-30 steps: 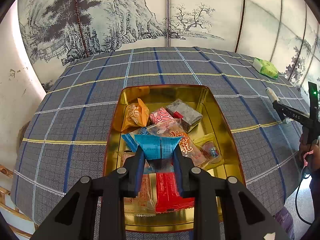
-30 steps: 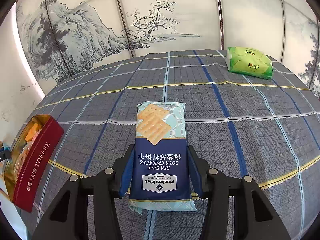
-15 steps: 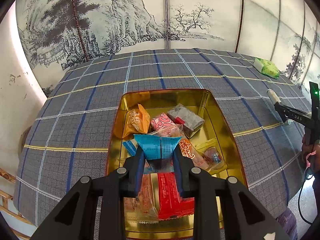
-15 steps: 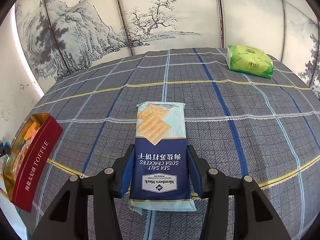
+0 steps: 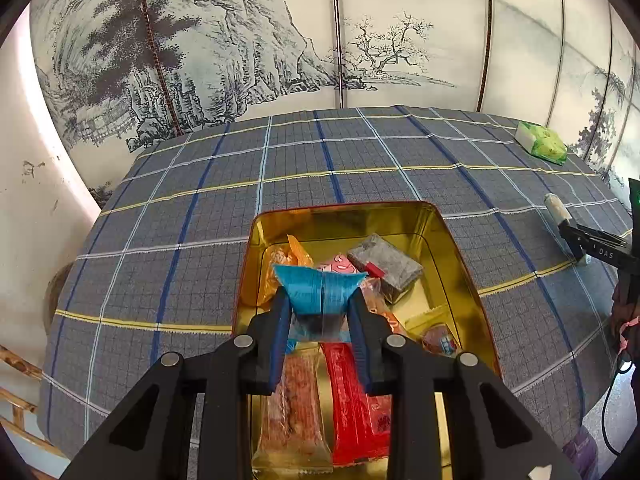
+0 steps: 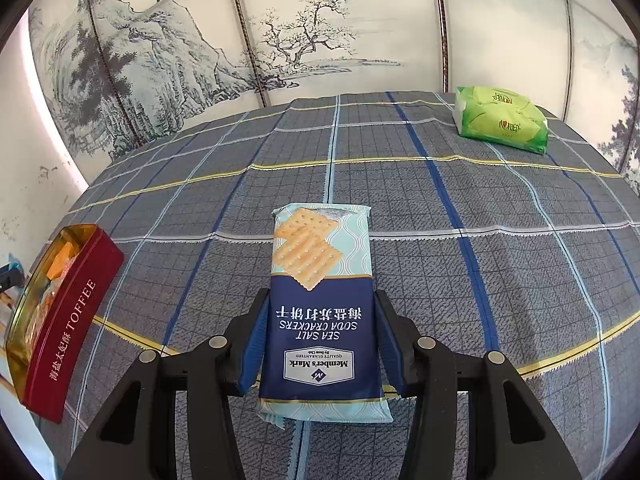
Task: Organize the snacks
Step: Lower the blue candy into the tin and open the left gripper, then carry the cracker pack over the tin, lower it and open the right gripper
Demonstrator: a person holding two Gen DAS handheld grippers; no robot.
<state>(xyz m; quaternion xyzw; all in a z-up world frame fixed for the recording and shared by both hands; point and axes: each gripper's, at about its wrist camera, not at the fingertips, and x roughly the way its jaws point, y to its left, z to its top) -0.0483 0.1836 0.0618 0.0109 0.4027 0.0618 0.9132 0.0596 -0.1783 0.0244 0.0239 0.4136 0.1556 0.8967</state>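
My left gripper (image 5: 320,316) is shut on a small blue snack packet (image 5: 319,289) and holds it above the open gold tin (image 5: 456,248). The tin holds several wrapped snacks, among them a red bar (image 5: 356,400), a grey block (image 5: 386,266) and an orange packet (image 5: 276,276). My right gripper (image 6: 320,320) is shut on a blue and pale pack of sea salt soda crackers (image 6: 320,292), held over the checked cloth. The tin shows in the right wrist view at far left as a red box marked TOFFEE (image 6: 68,320).
A green tissue pack (image 6: 500,124) lies at the far right of the table and also shows in the left wrist view (image 5: 542,142). A painted screen stands behind the table. The right-hand gripper (image 5: 592,240) shows at the right edge of the left wrist view.
The left gripper has risen and drawn back with the blue packet; the tin looks smaller and lower in view. The right gripper and cracker pack have hardly moved.
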